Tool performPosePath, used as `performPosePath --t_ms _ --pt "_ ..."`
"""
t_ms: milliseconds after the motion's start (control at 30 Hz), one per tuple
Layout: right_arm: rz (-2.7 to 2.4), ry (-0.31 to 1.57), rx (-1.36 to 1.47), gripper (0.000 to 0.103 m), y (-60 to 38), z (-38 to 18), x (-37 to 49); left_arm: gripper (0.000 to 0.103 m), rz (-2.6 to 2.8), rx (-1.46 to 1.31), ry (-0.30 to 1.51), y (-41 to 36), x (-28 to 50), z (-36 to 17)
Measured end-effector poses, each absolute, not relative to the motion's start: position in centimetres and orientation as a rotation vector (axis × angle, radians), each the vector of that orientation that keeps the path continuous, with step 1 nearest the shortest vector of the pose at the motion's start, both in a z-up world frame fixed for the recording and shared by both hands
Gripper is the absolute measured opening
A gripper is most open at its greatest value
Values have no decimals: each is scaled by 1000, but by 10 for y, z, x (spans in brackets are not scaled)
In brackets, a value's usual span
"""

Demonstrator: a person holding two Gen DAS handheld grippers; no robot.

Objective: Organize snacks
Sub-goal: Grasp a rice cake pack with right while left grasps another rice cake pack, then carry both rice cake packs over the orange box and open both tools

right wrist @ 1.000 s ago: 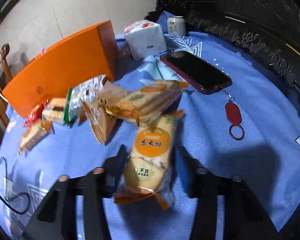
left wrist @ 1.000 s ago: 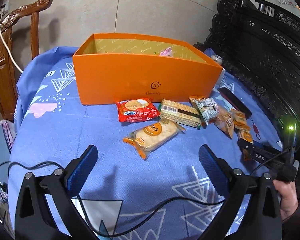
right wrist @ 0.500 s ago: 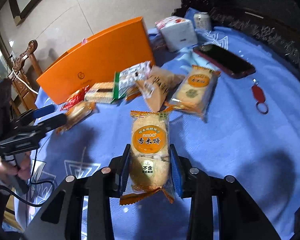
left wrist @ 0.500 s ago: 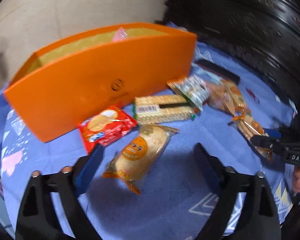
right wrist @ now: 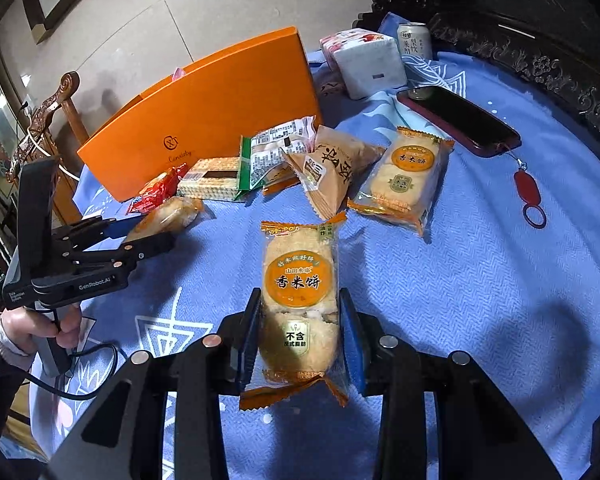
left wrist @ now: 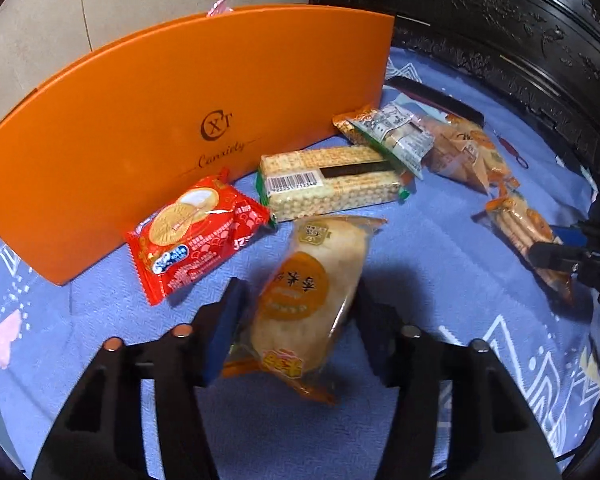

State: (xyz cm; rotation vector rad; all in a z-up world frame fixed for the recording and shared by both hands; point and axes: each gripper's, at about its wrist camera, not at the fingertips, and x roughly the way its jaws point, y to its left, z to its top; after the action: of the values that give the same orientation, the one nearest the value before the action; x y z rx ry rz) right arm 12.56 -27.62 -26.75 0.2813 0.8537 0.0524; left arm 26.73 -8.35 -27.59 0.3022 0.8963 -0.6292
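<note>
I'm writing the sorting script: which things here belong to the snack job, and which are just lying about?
Job: orange box, rice cracker packs in both tongs, red biscuit pack, wafer pack.
Lying about: phone, drink can, tissue pack, red key tag.

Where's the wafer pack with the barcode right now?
In the left wrist view, the wafer pack lies centre frame against the orange box, between the red biscuit packet and the green-edged packet.
</note>
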Motion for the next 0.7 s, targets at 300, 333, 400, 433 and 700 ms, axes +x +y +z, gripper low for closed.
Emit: performPosePath --t_ms 300,333,400,433,700 --pt "59 827 271 37 -276 -261 122 36 -606 259 882 -83 250 -271" --pt "62 823 269 37 -276 -260 121 36 -600 250 875 -82 246 -268" --pt "70 813 270 37 -275 -258 120 36 -590 223 860 -78 240 -260" --pt "74 808 269 37 -274 -255 119 36 -585 213 853 -76 238 -256" --pt "125 735 257 37 -264 -228 114 36 -555 127 750 -55 212 -203"
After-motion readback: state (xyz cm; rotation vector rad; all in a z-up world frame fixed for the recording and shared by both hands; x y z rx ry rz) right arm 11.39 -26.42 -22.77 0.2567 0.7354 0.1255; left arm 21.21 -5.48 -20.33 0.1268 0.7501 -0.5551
